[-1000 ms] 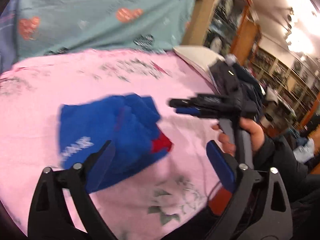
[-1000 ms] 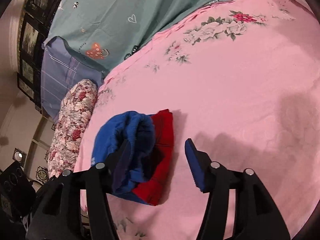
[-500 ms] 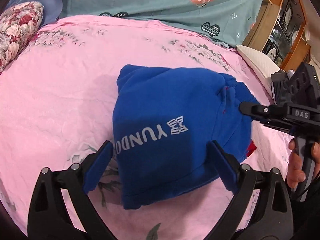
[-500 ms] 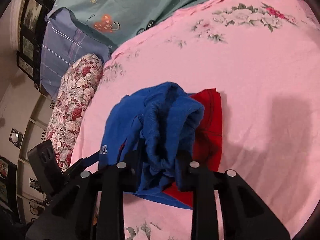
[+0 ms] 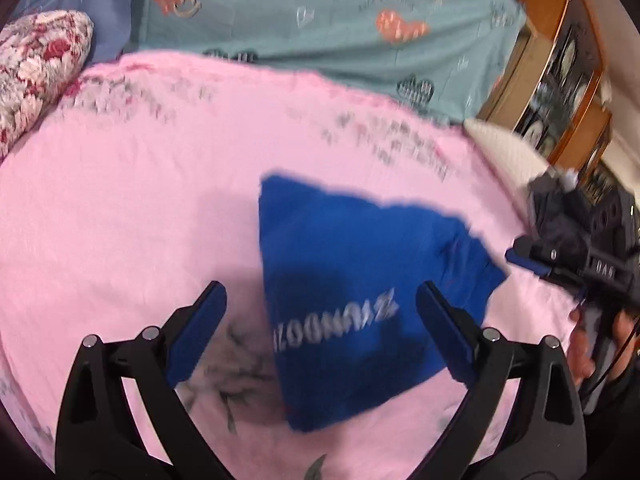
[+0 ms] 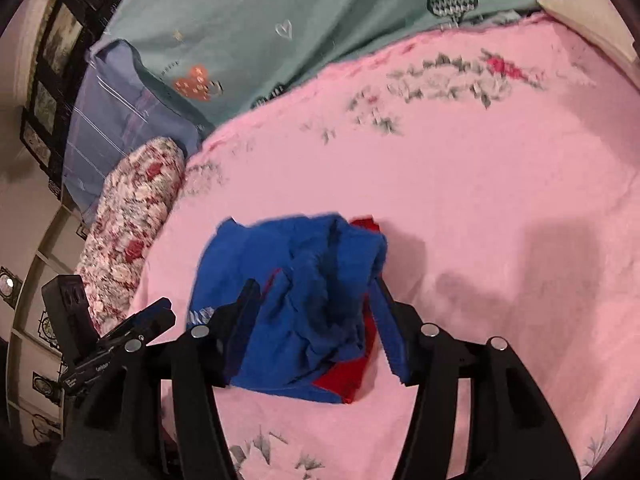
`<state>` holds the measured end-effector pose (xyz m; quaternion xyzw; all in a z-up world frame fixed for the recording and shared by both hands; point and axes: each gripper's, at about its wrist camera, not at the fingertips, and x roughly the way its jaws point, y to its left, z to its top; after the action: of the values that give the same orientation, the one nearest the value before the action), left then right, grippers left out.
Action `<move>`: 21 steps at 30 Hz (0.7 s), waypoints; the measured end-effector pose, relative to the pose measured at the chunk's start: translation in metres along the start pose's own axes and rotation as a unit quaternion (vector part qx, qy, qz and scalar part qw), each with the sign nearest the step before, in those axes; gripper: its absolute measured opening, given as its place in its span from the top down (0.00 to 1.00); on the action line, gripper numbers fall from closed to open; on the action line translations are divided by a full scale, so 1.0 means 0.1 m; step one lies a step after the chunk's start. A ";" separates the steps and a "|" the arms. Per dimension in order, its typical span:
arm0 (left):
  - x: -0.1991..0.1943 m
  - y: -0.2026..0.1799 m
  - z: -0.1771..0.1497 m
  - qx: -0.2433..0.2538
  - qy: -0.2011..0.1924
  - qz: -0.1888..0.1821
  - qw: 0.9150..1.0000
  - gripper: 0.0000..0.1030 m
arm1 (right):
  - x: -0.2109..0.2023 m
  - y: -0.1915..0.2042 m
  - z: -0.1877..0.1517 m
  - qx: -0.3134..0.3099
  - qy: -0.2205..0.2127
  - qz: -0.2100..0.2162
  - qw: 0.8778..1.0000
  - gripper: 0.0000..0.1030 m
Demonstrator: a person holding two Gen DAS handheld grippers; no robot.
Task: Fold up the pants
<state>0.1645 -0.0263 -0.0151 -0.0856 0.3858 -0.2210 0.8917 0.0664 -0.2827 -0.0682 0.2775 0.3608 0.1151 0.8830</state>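
The blue pants [image 5: 360, 292] lie folded in a bundle on the pink sheet [image 5: 140, 220], white lettering up, a red lining [image 6: 352, 372] showing at one edge. The left gripper [image 5: 320, 328] hangs over them with its jaws wide apart, touching nothing. The right gripper [image 6: 316, 320] sits at the bunched end, jaws part open on either side of the cloth without pinching it.

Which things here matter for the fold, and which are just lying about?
In the job:
- blue pants
- left gripper, open over the pants
- right gripper, jaws either side of the bunched end; grip unclear

Lying about:
- pink sheet
- floral pillow
- teal cover
- wooden shelves
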 end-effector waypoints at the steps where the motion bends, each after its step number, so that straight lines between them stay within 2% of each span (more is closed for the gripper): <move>1: -0.02 0.01 0.13 -0.007 -0.012 -0.002 1.000 0.03 | -0.07 0.08 0.04 -0.008 -0.020 0.022 1.000 0.44; 2: 0.01 0.01 0.23 -0.017 -0.012 -0.004 1.000 0.02 | -0.09 0.18 0.08 -0.021 -0.030 0.042 0.998 0.45; 4: 0.23 0.05 0.38 -0.034 0.009 -0.006 0.999 0.02 | 0.03 0.31 0.14 -0.033 -0.017 0.046 0.998 0.45; 5: 0.45 0.09 0.40 -0.036 0.032 0.016 0.999 0.02 | 0.16 0.33 0.14 -0.033 0.001 0.041 0.999 0.45; 7: 0.83 0.17 0.32 -0.025 0.077 0.077 0.994 0.02 | 0.51 0.25 0.08 -0.020 0.067 -0.014 0.997 0.49; 8: 1.01 0.25 0.22 -0.026 0.104 0.091 0.990 0.02 | 0.71 0.12 0.00 -0.006 0.103 -0.046 0.994 0.53; 9: 1.10 0.32 0.13 -0.036 0.117 0.084 0.989 0.02 | 0.76 0.05 -0.06 -0.013 0.102 -0.054 0.993 0.56; 11: 1.08 0.38 0.08 -0.041 0.108 0.072 0.991 0.02 | 0.76 0.00 -0.10 -0.025 0.097 -0.052 0.994 0.62; 13: 1.03 0.33 0.11 -0.036 0.104 0.077 0.991 0.02 | 0.71 -0.03 -0.08 -0.015 0.095 -0.040 0.995 0.63; 15: 0.90 0.29 0.16 -0.040 0.093 0.067 0.993 0.02 | 0.61 0.00 -0.06 -0.013 0.085 -0.031 0.996 0.59; 16: 0.79 0.28 0.17 -0.042 0.085 0.051 0.994 0.02 | 0.54 0.02 -0.05 -0.017 0.077 -0.023 0.997 0.56; 17: 0.68 0.26 0.18 -0.043 0.079 0.032 0.995 0.02 | 0.45 0.05 -0.06 -0.024 0.071 -0.021 0.997 0.41; 18: 0.59 0.24 0.17 -0.042 0.075 0.013 0.996 0.02 | 0.32 0.03 -0.07 -0.034 0.056 -0.023 0.998 0.21; 20: 0.40 0.24 0.11 -0.034 0.071 -0.013 0.997 0.02 | 0.12 -0.04 -0.12 -0.034 0.023 -0.034 0.999 0.01; 21: 0.35 0.26 0.08 -0.032 0.070 -0.015 0.997 0.02 | 0.06 -0.10 -0.14 -0.027 0.010 -0.028 0.999 0.01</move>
<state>0.1996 -0.0193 -0.0405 -0.1044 0.4524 -0.2270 0.8561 0.0607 -0.2830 -0.0856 0.2425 0.3739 0.1031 0.8893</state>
